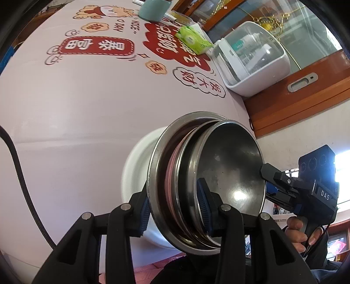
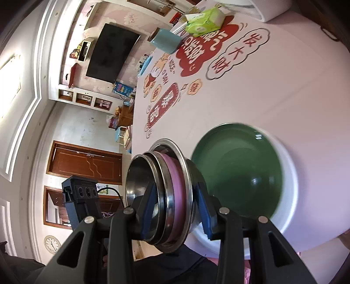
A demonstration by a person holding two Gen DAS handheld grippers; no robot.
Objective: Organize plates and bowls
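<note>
A nested stack of steel bowls (image 1: 218,174) with a pink bowl (image 1: 171,174) among them hangs tilted on its side over the table's near edge. My left gripper (image 1: 174,205) is shut on the stack's rims, one pad outside and one inside. My right gripper (image 1: 268,181) grips the opposite rim. In the right wrist view, that gripper (image 2: 177,209) is shut on the same stack (image 2: 161,196), pink layer (image 2: 179,192) between its pads. A white bowl with a green inside (image 2: 238,174) stands on the table just behind the stack, and shows white (image 1: 135,166) in the left wrist view.
The pink table cover (image 1: 87,104) carries red cartoon prints. At its far side stand a teal cup (image 1: 153,9), a green tissue pack (image 1: 192,39) and a white appliance with a clear lid (image 1: 251,59). A black cable (image 1: 19,166) hangs at the left.
</note>
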